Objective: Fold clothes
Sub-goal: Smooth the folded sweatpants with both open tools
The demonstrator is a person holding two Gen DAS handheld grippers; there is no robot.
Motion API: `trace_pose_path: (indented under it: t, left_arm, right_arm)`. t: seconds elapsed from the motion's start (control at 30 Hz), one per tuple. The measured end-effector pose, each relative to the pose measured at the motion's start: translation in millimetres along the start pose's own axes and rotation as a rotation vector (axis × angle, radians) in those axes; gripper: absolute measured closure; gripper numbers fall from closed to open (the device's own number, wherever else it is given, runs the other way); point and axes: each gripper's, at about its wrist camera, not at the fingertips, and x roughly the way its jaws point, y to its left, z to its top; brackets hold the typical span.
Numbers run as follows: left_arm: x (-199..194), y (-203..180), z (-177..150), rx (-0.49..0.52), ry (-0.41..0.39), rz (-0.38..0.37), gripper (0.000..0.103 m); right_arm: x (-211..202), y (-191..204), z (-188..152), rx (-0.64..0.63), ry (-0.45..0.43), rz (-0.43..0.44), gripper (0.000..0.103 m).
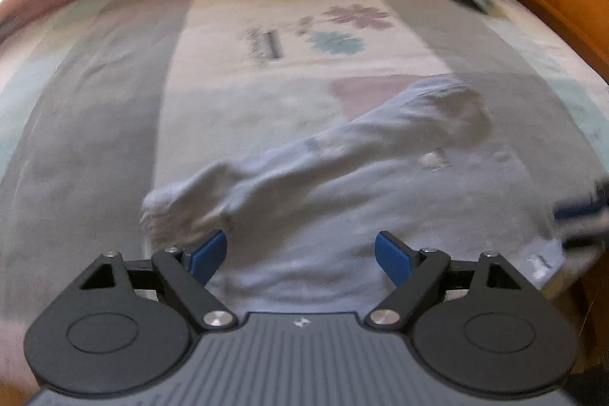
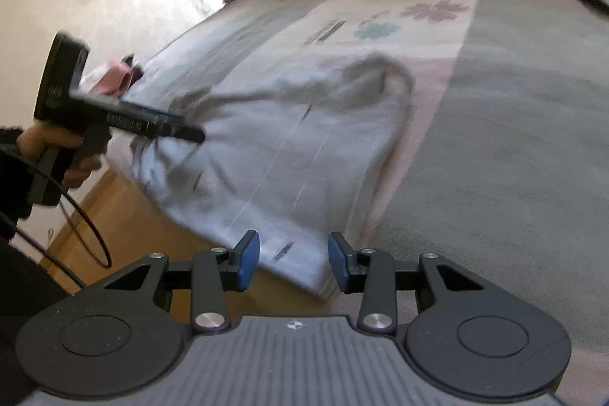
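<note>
On the bed (image 2: 514, 139), near its front edge: a pale shirt (image 2: 289, 155), one sleeve (image 1: 304, 155) flopped across the body. Early fold step, by the look of it. Left gripper (image 1: 300, 253) wide apart over the shirt, holding nothing. Right gripper (image 2: 294, 259) half apart around the hem corner, not pinching. Next: pinch the hem, lift, fold over.

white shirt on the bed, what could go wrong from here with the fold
1. The white shirt lies at the bed's near edge; a tug could slide it off.
2. Its sleeve lies bunched across the body, so folding now may trap creases.
3. The right gripper straddles the hem corner, jaws open; closing may catch the bedspread too.
</note>
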Motion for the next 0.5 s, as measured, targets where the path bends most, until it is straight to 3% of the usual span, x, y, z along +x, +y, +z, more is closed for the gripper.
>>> trace_pose_path:
  t: [0.1, 0.23, 0.27, 0.3, 0.5]
  left_arm:
    - [7.3, -5.8, 3.1, 0.010, 0.005, -0.041, 0.017]
    - [11.6, 8.6, -5.6, -0.062, 0.024, 0.004, 0.016]
    - [9.5, 15.0, -8.2, -0.092, 0.019, -0.005, 0.017]
    - [5.9, 18.6, -9.9, -0.101, 0.012, -0.005, 0.017]
    - [2.8, 21.6, -12.8, -0.062, -0.024, -0.052, 0.017]
  right_arm:
    - [0.9, -4.7, 18.6, 0.018, -0.071, 0.001, 0.057]
    - [26.8, -12.3, 24.4, 0.077, -0.018, -0.015, 0.057]
    - [28.3, -15.2, 21.7, 0.090, -0.005, -0.031, 0.065]
    - [27.9, -17.1, 19.5, 0.099, -0.004, -0.040, 0.065]
    - [18.1, -15.0, 58.7, 0.071, -0.099, -0.127, 0.053]
